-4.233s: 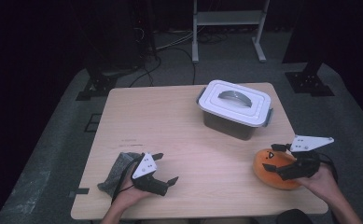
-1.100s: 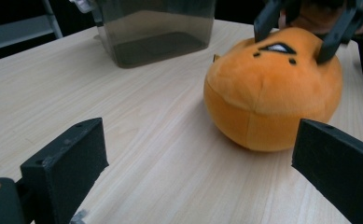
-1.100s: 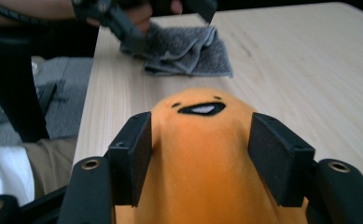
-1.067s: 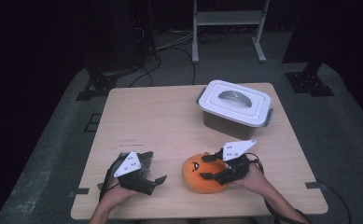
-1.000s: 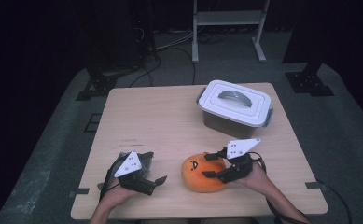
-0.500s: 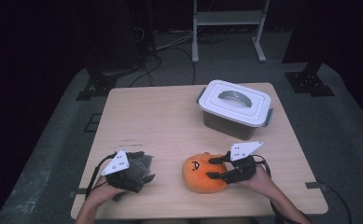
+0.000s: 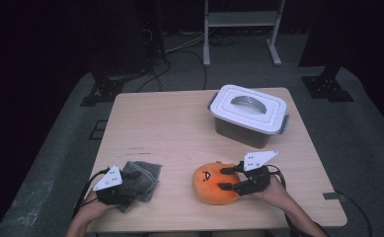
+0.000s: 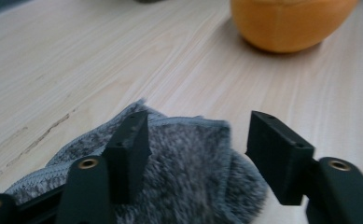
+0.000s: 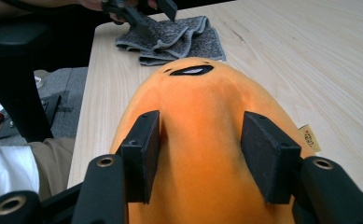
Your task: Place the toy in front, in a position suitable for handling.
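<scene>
Between the jaws of the right gripper point(image 9: 198, 156) an orange plush toy point(image 9: 202, 140) is pinched, the pads pressed into its soft sides, and in the high view it is seen resting on the near middle of the table point(image 7: 179, 128), just left of that gripper. Half a second earlier toy and gripper were in the same place, so the grip is judged settled and the toy ready to be lifted. The jaws of the left gripper point(image 8: 195, 154) have just been closing and are set astride a fold of the grey cloth point(image 8: 184, 172); the left pad is seen against the pile, while the right pad appears to stand just clear of it, so the cloth is judged straddled rather than firmly nipped. Compared with a second ago, this gripper has been brought toward the near left corner, over the cloth's near edge. A white lidded box point(image 7: 249, 114) is left untouched, well apart at the far right. A small tan label is seen at the toy's side in the right gripper view, but its writing is too small to be read; a dark face is printed on the plush.
</scene>
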Demonstrator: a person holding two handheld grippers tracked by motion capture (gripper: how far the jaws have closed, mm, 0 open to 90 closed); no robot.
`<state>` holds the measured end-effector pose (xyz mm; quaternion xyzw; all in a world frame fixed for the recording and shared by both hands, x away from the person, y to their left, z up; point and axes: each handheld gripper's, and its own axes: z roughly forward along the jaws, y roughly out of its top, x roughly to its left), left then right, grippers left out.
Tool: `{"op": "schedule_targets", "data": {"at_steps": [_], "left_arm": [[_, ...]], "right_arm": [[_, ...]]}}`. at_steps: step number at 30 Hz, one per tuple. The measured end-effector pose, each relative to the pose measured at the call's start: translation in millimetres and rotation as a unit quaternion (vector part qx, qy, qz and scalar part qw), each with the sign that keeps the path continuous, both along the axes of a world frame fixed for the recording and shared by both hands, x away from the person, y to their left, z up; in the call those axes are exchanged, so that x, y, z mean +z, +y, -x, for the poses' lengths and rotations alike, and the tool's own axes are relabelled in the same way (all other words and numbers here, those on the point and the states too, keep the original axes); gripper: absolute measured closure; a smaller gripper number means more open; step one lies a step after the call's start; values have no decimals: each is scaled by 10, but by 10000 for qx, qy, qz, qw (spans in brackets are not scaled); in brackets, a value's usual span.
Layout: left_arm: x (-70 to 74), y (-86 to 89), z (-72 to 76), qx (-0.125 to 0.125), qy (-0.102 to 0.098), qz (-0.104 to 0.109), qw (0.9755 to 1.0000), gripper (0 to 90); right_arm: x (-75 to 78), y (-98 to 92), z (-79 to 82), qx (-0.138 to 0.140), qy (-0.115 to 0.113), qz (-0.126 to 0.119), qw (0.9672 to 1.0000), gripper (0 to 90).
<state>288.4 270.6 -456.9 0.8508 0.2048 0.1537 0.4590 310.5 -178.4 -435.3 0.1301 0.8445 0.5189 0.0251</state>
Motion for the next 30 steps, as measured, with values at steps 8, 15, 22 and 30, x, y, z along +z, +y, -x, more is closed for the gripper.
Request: {"op": "schedule_targets", "data": {"at_steps": [8,15,22,30], "left_arm": [[-75,-139,-130,307,178,-531,9980,460],[-196,-237,-138,312,264,-754,9963,357],[-212,-244,-90,279,235,-694,9969,568],[-182,-254,-113,480,329,-736,9956,725]], "right_arm": [[-7,4,27,36,-52,37,10000,467],[0,16,43,55,-128,103,9998,466],[9,24,55,40,-148,130,9998,450],[176,-159,-13,-166,-92,-22,9998,394]]}}
